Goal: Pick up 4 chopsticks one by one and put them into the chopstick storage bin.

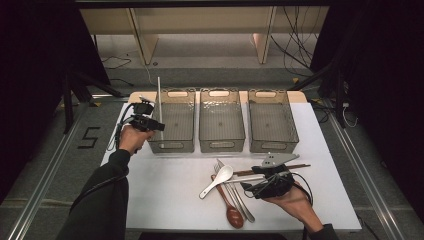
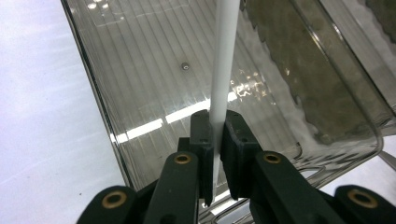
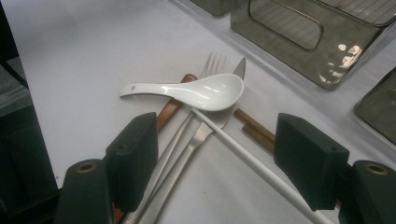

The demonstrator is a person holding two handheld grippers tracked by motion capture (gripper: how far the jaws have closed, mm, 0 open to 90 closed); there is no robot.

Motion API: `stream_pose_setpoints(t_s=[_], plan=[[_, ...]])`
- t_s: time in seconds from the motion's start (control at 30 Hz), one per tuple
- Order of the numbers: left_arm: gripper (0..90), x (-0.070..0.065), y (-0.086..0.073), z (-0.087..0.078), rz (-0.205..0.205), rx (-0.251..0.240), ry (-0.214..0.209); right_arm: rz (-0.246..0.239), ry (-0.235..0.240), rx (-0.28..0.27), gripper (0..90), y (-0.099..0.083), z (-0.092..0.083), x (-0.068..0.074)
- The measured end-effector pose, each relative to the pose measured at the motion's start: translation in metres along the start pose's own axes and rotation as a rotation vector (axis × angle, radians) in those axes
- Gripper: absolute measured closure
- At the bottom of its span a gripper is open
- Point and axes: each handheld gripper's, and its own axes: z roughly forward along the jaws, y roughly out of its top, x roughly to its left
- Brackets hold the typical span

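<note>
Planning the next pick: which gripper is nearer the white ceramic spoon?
Right. The right gripper sits open just beside the white ceramic spoon; the left gripper is away at the left bin, holding a white chopstick.

Both grippers are matte black with brass-coloured pivot screws; the right gripper [image 1: 248,186] has a grey three-cornered plate on top at 12 o'clock, black cables trailing, dark long sleeves.

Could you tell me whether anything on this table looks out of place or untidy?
The cutlery is heaped crosswise by the right gripper: a white spoon lies across a fork and a knife. The three bins look undamaged.
</note>
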Motion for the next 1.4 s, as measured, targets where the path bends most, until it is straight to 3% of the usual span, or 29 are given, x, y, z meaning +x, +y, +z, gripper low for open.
stream_pose_setpoints(t_s=[0.23,0.3,0.37,0.47,0.77,1.03,1.4], plan=[[78.9,0.0,-0.002,0.002,0.0,0.008,-0.003,-0.002,0.002,0.001,31.8,0.0,0.0,-0.001],[69.9,-0.001,-0.001,0.003,-0.006,0.007,0.002,-0.001,0.003,0.001,31.8,0.0,0.0,-0.001],[66.6,-0.001,0.0,0.001,-0.011,-0.003,0.012,-0.001,0.003,0.0,31.8,0.0,0.0,-0.001],[50.9,-0.004,0.001,-0.004,-0.006,-0.023,0.036,0.001,0.0,-0.002,31.7,0.0,-0.001,-0.001],[31.8,-0.017,-0.01,-0.03,-0.002,-0.115,-0.045,0.005,-0.02,-0.003,31.5,0.0,-0.006,-0.008],[25.1,-0.031,-0.044,-0.057,0.006,-0.223,-0.151,-0.006,-0.073,0.025,31.4,0.004,-0.013,-0.026],[21.7,-0.058,-0.088,-0.068,0.094,-0.32,-0.214,-0.079,-0.071,0.2,32.7,0.004,-0.01,-0.048]])
